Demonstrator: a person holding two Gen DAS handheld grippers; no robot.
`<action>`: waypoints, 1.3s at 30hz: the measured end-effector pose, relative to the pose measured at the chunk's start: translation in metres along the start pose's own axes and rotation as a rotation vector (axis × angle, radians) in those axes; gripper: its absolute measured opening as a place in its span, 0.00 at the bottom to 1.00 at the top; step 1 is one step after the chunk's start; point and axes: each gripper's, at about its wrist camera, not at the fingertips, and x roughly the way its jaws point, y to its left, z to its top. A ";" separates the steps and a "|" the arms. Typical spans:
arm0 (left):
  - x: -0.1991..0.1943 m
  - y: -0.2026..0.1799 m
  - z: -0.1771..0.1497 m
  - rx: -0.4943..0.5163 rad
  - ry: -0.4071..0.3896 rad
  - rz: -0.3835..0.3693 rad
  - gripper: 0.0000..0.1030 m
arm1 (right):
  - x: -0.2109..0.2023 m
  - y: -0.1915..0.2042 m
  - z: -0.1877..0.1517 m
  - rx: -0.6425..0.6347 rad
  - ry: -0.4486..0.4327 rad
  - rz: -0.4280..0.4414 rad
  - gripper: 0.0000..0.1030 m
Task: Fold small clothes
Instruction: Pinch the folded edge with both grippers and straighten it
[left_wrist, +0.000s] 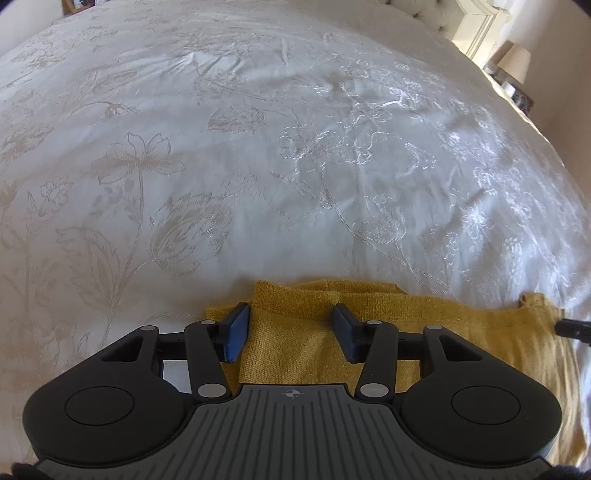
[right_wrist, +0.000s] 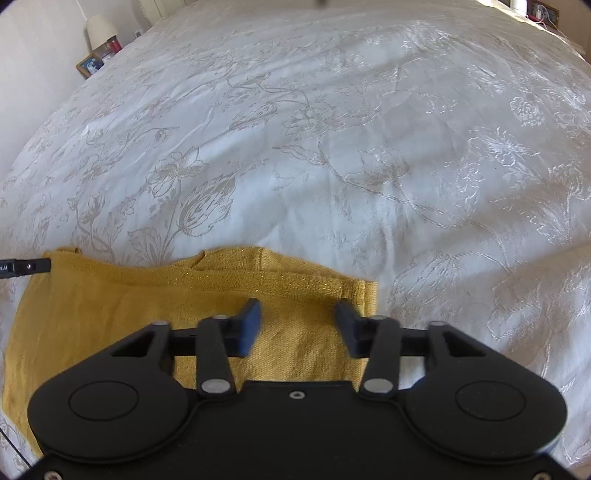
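One mustard garment (left_wrist: 295, 343) lying crosswise, both tongs (left_wrist: 291, 334) (right_wrist: 298, 328) parted above it

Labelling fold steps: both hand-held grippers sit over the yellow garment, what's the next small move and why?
Probably close both on the far edge. The left hand-held gripper and right hand-held gripper each straddle the yellow knit garment, pads apart with cloth between them, near its far edge. The garment lies flat on the white bedspread, not yet lifted.
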 end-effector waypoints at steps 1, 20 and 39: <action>0.001 -0.001 0.000 0.009 0.006 0.005 0.45 | 0.000 0.003 -0.001 -0.015 0.000 0.005 0.17; -0.107 -0.052 -0.054 0.225 -0.341 0.063 0.07 | -0.021 0.002 -0.010 -0.075 -0.045 -0.053 0.48; -0.089 -0.061 -0.060 0.279 -0.261 0.056 0.08 | -0.026 0.007 -0.003 -0.140 -0.107 -0.029 0.13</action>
